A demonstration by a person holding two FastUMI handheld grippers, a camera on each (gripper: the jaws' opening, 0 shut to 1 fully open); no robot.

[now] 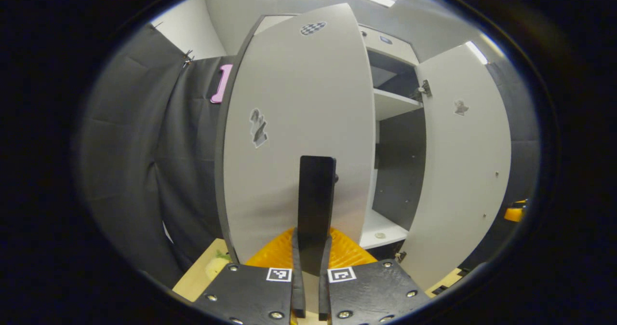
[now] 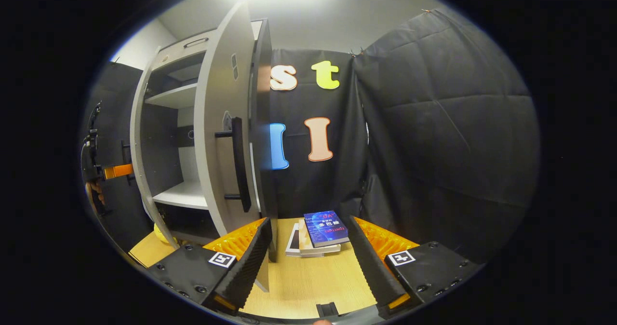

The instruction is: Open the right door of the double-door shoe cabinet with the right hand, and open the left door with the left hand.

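Left gripper view: left tongs (image 1: 315, 267) clamped on left door's handle (image 1: 315, 204), door (image 1: 299, 137) partly swung from shoe cabinet (image 1: 393, 105); right door (image 1: 462, 170) already wide, right tongs (image 2: 308, 262) spread beside it.

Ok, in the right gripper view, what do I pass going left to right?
Left gripper → open cabinet shelves → right door with its black handle → stacked books → black cloth wall.
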